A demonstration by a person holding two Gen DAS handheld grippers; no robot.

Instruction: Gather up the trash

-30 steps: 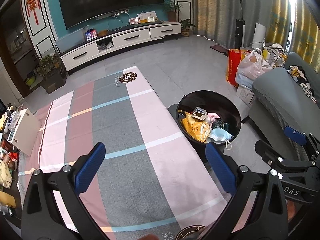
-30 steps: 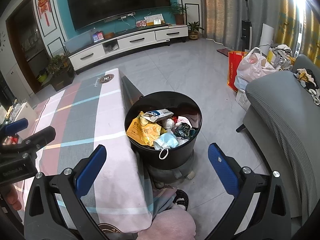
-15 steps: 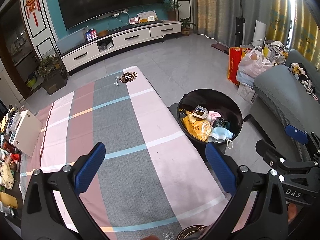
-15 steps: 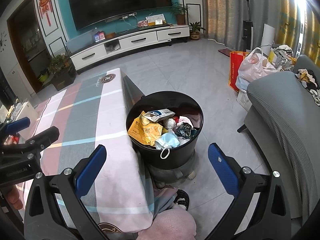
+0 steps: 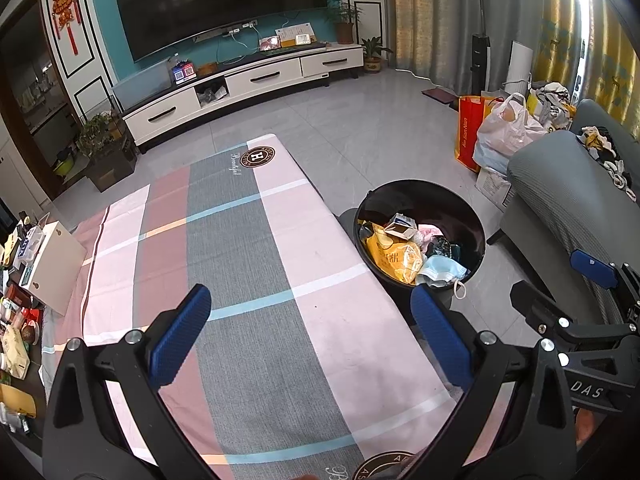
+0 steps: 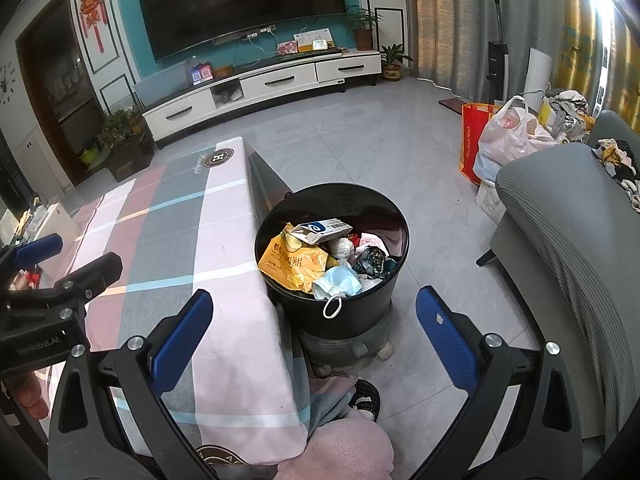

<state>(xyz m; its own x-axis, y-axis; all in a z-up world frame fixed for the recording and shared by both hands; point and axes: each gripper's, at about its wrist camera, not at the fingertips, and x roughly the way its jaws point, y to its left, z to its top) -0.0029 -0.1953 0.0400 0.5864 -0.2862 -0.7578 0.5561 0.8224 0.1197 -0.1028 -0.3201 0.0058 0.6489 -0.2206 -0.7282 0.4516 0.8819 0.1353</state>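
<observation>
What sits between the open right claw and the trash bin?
Right wrist view: only bare grey floor separates the right claw from the trash bin; nothing is held.

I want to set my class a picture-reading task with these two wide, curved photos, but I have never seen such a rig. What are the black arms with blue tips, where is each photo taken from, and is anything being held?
No robot here: a person holds a two-finger gripper in each hand, each carrying a fisheye camera looking along its fingers. One photo comes from the left gripper, above the table with its striped cloth; the other from the right gripper, nearer the black bin on the floor beside the table. Both grippers are open and hold nothing. The bin holds a yellow snack bag, a blue face mask, a small box and other scraps. No trash shows on the cloth.
</observation>
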